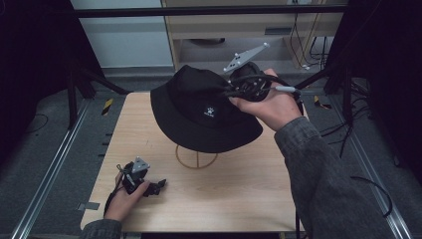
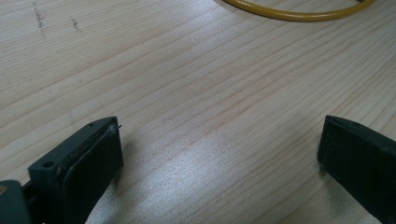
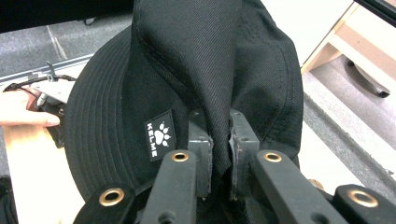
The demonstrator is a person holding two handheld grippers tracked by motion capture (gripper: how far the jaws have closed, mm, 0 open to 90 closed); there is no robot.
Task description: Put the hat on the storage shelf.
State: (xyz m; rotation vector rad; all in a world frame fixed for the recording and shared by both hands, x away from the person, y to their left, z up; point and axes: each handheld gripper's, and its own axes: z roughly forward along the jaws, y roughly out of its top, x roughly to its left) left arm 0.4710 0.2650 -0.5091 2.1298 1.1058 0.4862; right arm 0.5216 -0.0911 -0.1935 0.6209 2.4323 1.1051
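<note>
Hat (image 1: 199,112) hangs above the table (image 1: 249,184), over the stand's ring (image 1: 196,158). My right gripper (image 3: 219,154) is pinched on a fold of its crown. It looks soft and light, so I'd grip seams. Left gripper (image 2: 219,154) rests on the table, jaws apart.

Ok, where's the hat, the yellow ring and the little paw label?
hat (image 1: 189,99), high view, on the crown.
ring (image 2: 299,14), left gripper view, on the near curve of the yellow hoop.
label (image 3: 160,134), right gripper view, on the white paw print.
</note>
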